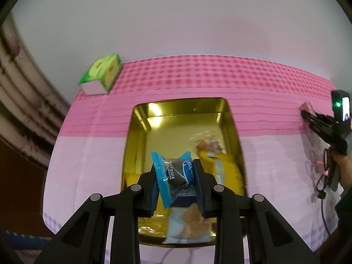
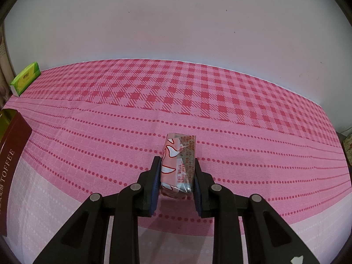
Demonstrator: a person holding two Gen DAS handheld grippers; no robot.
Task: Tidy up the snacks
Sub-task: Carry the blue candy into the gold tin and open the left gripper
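My left gripper [image 1: 176,169] is shut on a blue-wrapped dark cookie [image 1: 176,173] and holds it above the open gold tin [image 1: 136,132]. The tin holds a yellow packet [image 1: 228,165], a clear-wrapped snack [image 1: 209,145] and a pale blue cracker packet [image 1: 189,224]. My right gripper [image 2: 176,165] is shut on a pink wrapped snack bar [image 2: 178,165] resting on the pink checked tablecloth [image 2: 198,101]. The right gripper also shows at the right edge of the left wrist view [image 1: 308,114], with the pink bar [image 1: 307,106] at its tip.
A green tissue box [image 1: 101,74] stands at the table's back left, also seen in the right wrist view [image 2: 25,79]. The tin's dark red side marked TOFFEE [image 2: 13,160] is at the left. A white wall runs behind the table.
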